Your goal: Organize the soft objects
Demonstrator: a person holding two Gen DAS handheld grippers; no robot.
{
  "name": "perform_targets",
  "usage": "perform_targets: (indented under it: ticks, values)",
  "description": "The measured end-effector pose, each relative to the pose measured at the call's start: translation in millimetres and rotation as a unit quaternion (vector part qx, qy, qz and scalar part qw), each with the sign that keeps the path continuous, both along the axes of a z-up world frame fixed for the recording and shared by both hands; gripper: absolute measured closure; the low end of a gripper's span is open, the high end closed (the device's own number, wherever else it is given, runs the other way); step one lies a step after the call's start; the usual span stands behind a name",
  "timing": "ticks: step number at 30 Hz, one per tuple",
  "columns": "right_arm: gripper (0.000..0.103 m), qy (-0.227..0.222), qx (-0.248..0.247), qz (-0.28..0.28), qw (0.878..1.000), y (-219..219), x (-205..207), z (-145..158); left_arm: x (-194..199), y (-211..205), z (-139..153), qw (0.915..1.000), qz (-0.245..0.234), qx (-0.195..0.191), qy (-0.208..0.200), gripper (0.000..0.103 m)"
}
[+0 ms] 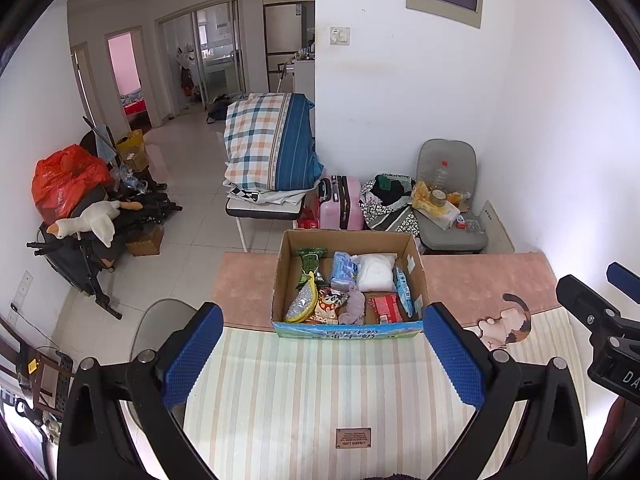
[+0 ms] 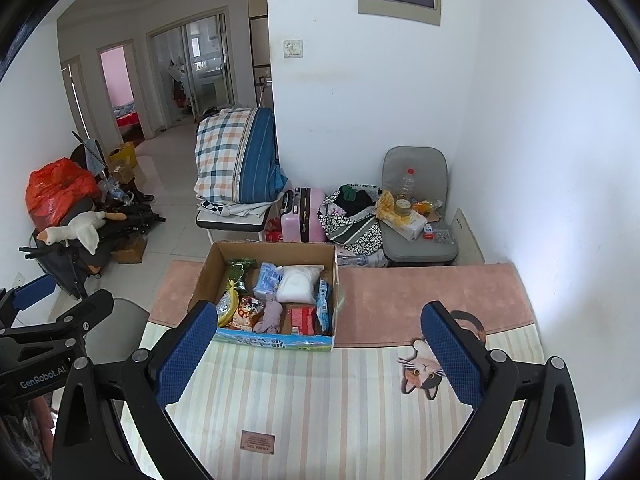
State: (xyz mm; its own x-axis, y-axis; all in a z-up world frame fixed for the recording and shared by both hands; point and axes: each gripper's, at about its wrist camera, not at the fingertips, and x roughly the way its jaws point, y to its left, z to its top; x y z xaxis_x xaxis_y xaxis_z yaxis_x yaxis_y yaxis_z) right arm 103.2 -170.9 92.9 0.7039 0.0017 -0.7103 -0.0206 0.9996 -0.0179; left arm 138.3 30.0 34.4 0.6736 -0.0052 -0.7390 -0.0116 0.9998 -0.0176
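Surface: pale striped cloth [image 1: 320, 392] covers the near part, with a pink plush mat [image 1: 480, 284] across the far part; a cat picture [image 2: 424, 372] is printed on the cloth's right side and a small brown label [image 2: 258, 442] sits near its front edge.
Box: open brown cardboard box with a blue printed front [image 1: 348, 330] stands where the striped cloth meets the pink mat, left of centre in the right wrist view.
Soft objects: all lie inside the box, packed close together: a white padded bag [image 1: 376, 272], a light-blue packet [image 1: 344, 270], a lilac cloth bundle [image 1: 354, 308], a red packet [image 1: 386, 308], a yellow-edged glittery pouch [image 1: 302, 304] and a green wrapper [image 1: 310, 260].
Left hand-held gripper [image 1: 322, 360]: blue-padded fingers spread wide, nothing between them, held above the striped cloth just in front of the box.
Right hand-held gripper [image 2: 320, 360]: fingers likewise wide apart and holding nothing, above the cloth; its left finger overlaps the box's near left corner in its own view, its right finger overlaps the cat picture.
Room: white walls, pale tiled floor [image 1: 192, 184], open doorways at the far left.
Behind the surface: folded checked bedding [image 1: 268, 144] on a cot, a pink suitcase [image 1: 344, 204] beside it, and a grey chair [image 1: 448, 160] loaded with a clear bottle and bags.
Left side: white plush goose [image 1: 88, 220] lies on a black folded frame below an orange plastic bag [image 1: 64, 176].
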Motion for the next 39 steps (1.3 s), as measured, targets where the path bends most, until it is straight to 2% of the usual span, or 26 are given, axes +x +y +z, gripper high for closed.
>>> perform_targets:
  ticks: [39]
  values:
    - [0.000, 0.007, -0.001, 0.008, 1.000, 9, -8, -9, -1, 0, -4, 0.9999, 0.002, -0.013, 0.007, 0.000]
